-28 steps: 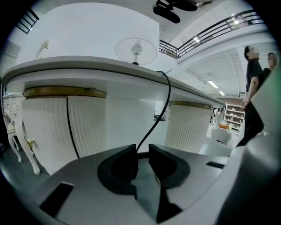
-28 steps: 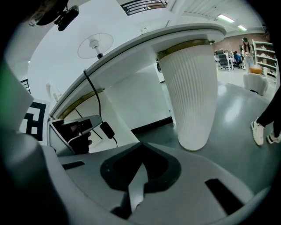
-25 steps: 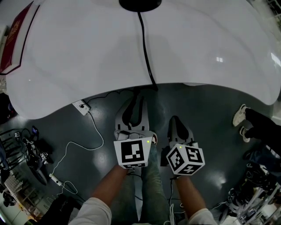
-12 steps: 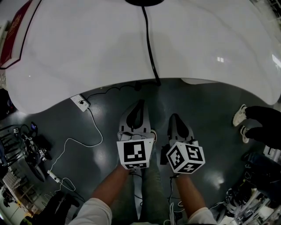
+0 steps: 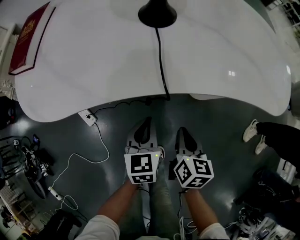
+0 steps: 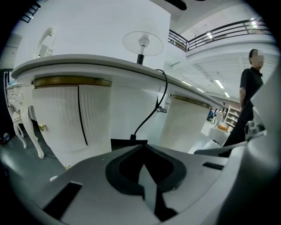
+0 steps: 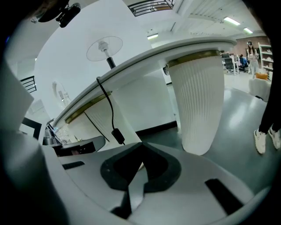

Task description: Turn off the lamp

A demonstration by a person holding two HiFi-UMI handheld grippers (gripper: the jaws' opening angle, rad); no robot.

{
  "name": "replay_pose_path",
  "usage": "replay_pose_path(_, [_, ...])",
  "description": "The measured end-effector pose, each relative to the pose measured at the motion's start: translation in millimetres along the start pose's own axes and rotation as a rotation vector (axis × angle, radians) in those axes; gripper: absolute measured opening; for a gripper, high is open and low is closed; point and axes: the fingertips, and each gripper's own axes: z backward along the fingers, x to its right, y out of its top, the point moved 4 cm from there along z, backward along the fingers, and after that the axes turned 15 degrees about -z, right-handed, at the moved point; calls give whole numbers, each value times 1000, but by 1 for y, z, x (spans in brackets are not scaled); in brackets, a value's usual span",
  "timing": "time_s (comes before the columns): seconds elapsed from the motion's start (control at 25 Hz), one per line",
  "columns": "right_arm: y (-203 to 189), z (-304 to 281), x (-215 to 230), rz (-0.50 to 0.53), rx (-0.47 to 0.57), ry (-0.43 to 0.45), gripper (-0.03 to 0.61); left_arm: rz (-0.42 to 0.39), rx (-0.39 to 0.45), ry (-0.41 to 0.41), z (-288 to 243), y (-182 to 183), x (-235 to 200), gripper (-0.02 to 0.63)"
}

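The lamp (image 5: 157, 13) with a black shade stands at the far middle of the white table (image 5: 93, 70). Its black cord (image 5: 161, 61) runs toward me and drops over the near edge. An inline switch (image 7: 117, 135) hangs on that cord below the tabletop. My left gripper (image 5: 148, 119) hovers over the floor just short of the table edge, a little left of the cord. Its jaws have just been closing and now meet with nothing between them. My right gripper (image 5: 182, 129) is beside it, shut and empty. From below, the lamp (image 6: 142, 42) shows above the table rim.
A red book (image 5: 29, 37) lies at the table's far left. A white plug block (image 5: 87, 116) with its cable sits on the dark floor left of my grippers. A fluted table pedestal (image 7: 197, 101) stands ahead right. A person's shoes (image 5: 251, 131) are at right.
The left gripper's jaws, apart a second ago, have come together on nothing, and it has drawn back slightly from the table edge. More of the lamp and book now shows.
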Motion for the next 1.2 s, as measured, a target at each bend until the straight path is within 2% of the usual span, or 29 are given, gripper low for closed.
replay_pose_path(0.4, [46, 40, -62, 20, 48, 61, -2, -2, 18, 12, 54, 61, -8, 9])
replay_pose_path(0.96, [124, 122, -123, -24, 156, 48, -2, -11, 128, 43, 130, 187, -33, 9])
replay_pose_path(1.2, [149, 157, -152, 20, 190, 75, -2, -39, 168, 43, 167, 228, -32, 9])
